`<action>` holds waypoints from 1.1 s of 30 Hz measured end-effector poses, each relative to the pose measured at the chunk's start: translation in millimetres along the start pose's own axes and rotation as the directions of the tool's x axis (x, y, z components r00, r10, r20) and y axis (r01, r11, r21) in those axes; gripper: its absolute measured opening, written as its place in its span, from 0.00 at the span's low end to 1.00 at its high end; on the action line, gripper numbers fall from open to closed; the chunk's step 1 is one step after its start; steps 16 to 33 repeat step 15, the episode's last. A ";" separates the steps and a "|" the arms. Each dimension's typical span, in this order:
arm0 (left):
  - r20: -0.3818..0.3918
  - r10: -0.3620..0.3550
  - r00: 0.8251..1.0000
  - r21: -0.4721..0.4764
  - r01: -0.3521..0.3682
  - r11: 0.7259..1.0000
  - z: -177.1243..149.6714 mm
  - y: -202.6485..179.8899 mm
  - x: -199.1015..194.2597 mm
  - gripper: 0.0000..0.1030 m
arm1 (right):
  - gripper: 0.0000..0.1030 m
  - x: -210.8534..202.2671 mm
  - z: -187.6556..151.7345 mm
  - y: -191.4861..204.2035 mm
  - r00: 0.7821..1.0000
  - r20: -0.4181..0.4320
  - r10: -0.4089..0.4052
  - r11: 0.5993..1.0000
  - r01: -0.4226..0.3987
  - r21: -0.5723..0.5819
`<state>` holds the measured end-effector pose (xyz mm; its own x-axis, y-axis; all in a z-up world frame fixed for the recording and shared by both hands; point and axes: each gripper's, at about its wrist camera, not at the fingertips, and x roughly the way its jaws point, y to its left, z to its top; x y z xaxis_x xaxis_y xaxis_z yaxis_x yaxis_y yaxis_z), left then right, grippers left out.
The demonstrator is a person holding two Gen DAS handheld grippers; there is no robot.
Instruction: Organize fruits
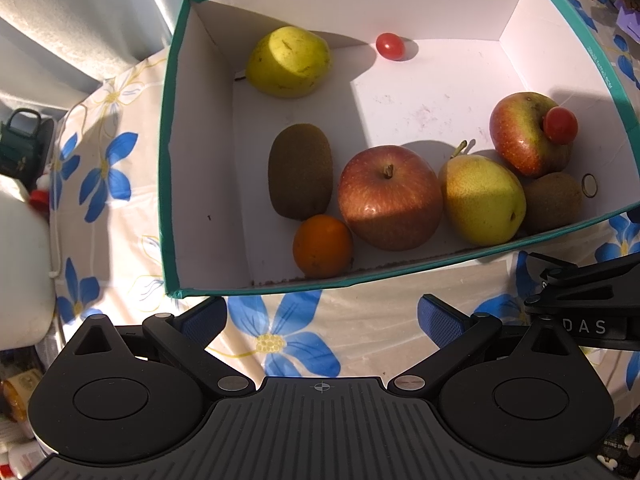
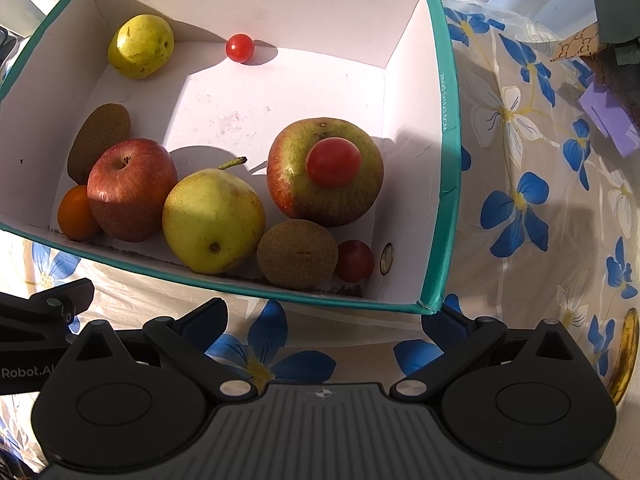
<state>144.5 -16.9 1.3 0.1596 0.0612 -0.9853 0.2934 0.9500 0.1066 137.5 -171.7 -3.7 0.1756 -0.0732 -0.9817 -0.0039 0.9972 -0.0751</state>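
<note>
A teal-rimmed white cardboard box [image 1: 168, 152] [image 2: 448, 168] holds the fruit. Inside lie a red apple [image 1: 390, 198] [image 2: 130, 188], a yellow-green pear [image 1: 482, 198] [image 2: 212, 220], a second pear [image 1: 290, 62] [image 2: 142, 46] in the far corner, two kiwis [image 1: 301, 172] [image 2: 297, 254], a small orange [image 1: 322, 246] [image 2: 76, 214] and a red-green apple [image 1: 520, 136] [image 2: 324, 194] with a cherry tomato [image 1: 561, 125] [image 2: 333, 162] on top. Another tomato [image 1: 389, 46] [image 2: 239, 47] lies by the far wall. My left gripper [image 1: 322, 318] and right gripper [image 2: 324, 320] both stand open and hold nothing, short of the box's near wall.
The box rests on a tablecloth [image 1: 296, 340] [image 2: 520, 200] printed with blue flowers. A banana [image 2: 624, 356] lies at the right edge of the right wrist view. A purple block [image 2: 608, 118] and patterned items sit beyond the box on the right. A white container [image 1: 22, 264] stands left.
</note>
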 end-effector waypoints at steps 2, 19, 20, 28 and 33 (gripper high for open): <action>-0.004 -0.003 1.000 -0.003 0.003 1.000 0.9 0.0 0.9 1.00 | 1.00 -0.7 -0.7 0.9 1.000 0.004 -0.009 1.000 0.009 0.000; 0.036 0.003 0.999 -0.002 -0.003 1.000 -2.8 -4.3 -3.4 1.00 | 1.00 -3.7 -5.6 -2.8 1.000 0.007 -0.006 1.000 0.006 0.022; 0.036 0.003 0.999 -0.002 -0.003 1.000 -2.8 -4.3 -3.4 1.00 | 1.00 -3.7 -5.6 -2.8 1.000 0.007 -0.006 1.000 0.006 0.022; 0.036 0.003 0.999 -0.002 -0.003 1.000 -2.8 -4.3 -3.4 1.00 | 1.00 -3.7 -5.6 -2.8 1.000 0.007 -0.006 1.000 0.006 0.022; 0.036 0.003 0.999 -0.002 -0.003 1.000 -2.8 -4.3 -3.4 1.00 | 1.00 -3.7 -5.6 -2.8 1.000 0.007 -0.006 1.000 0.006 0.022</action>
